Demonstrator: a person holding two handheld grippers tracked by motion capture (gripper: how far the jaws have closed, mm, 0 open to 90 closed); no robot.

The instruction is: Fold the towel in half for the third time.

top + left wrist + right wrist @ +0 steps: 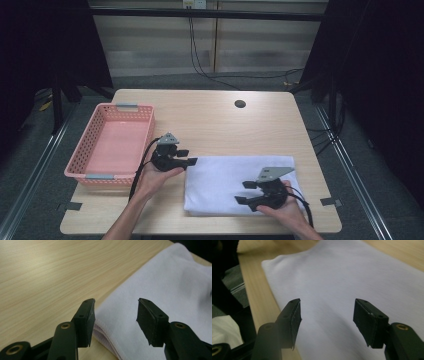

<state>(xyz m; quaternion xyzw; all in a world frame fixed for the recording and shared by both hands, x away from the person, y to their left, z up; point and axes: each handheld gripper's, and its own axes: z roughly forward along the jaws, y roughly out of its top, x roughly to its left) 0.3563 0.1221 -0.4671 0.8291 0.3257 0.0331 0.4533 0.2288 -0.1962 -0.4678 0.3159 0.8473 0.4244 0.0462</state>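
Note:
A white cloth (225,182), folded into a rectangle, lies flat on the wooden table (215,125) toward the front right. My left gripper (188,157) hovers at the cloth's left edge, jaws open and empty; in the left gripper view the folded hem of the cloth (160,287) lies just past its fingertips (88,315). My right gripper (244,192) is over the cloth's front right part, jaws open with nothing between them. The right gripper view looks along the cloth (337,282) toward its far edge.
A pink plastic basket (92,145) with grey handles stands at the table's left side, nothing in it. A round cable hole (240,104) sits near the back edge. Bare wood lies behind the cloth. Black cables run across the floor beyond the table.

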